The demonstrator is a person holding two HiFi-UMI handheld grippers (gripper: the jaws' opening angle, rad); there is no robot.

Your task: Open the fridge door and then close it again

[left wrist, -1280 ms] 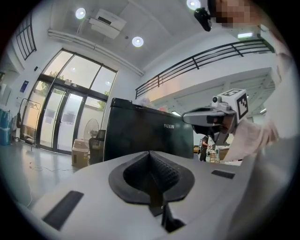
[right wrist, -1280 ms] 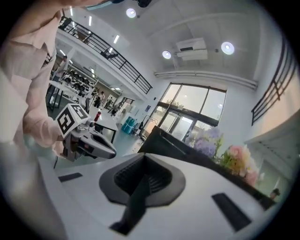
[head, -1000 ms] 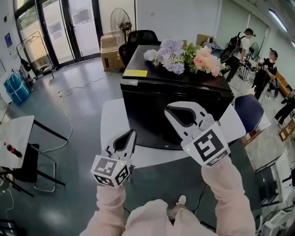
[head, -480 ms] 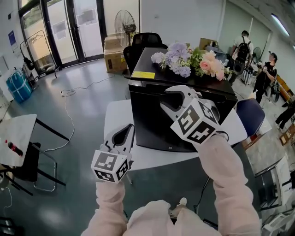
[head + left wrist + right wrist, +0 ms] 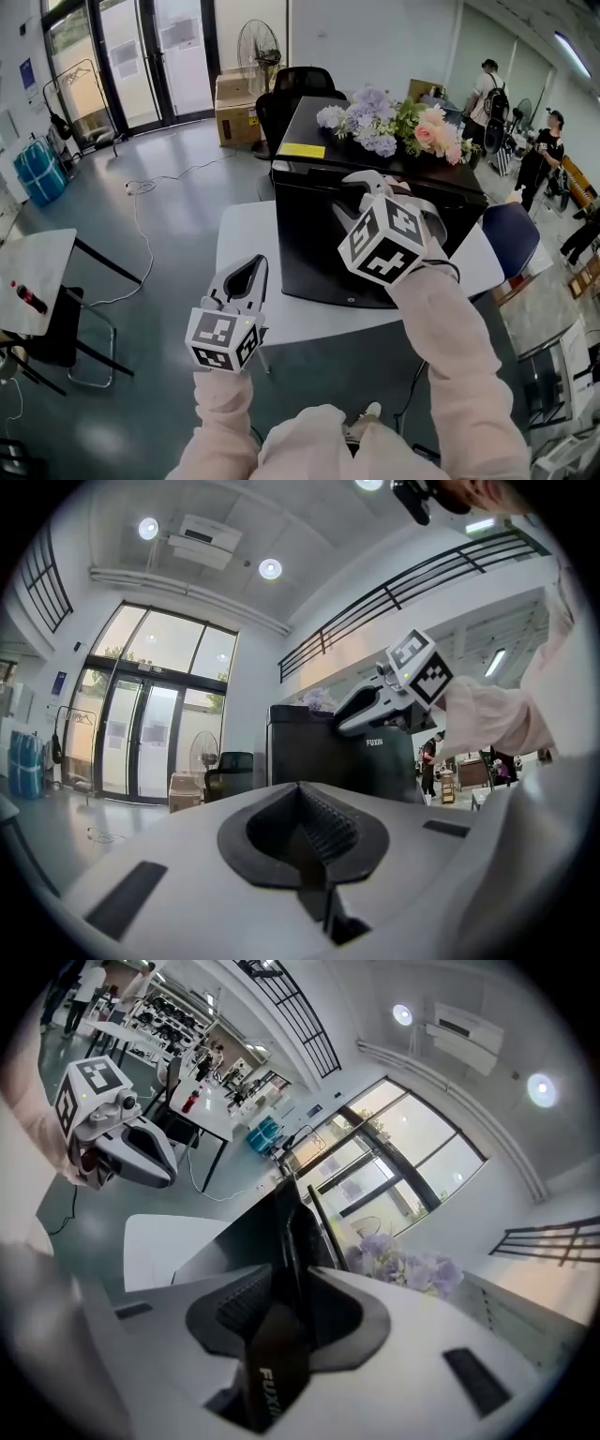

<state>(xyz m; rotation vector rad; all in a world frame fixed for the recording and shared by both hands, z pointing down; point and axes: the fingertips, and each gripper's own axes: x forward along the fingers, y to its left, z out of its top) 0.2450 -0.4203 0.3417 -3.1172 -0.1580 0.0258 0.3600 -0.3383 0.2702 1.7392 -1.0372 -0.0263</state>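
A black mini fridge [image 5: 309,244] stands on a white table [image 5: 242,246], its door facing me and seemingly closed. My right gripper [image 5: 367,184] is at the door's top front edge. In the right gripper view the door's black edge [image 5: 277,1335] runs between the jaws of the right gripper [image 5: 281,1288]; they have just been closing and the pads lie against it. Low in front of the table, my left gripper [image 5: 255,264] is shut with nothing in it; in its own view the left gripper [image 5: 302,794] points level at the fridge [image 5: 309,752].
A bunch of flowers [image 5: 394,122] and a yellow label [image 5: 300,150] lie on the fridge top. A blue chair [image 5: 511,234] stands right of the table, a second table [image 5: 28,272] to the left. A fan [image 5: 265,42], a cardboard box [image 5: 234,108] and people [image 5: 487,94] are behind.
My right gripper has moved up and left from the fridge front to the door's top edge, rolling over, and its jaws have opened round that edge. The left gripper has shifted slightly.
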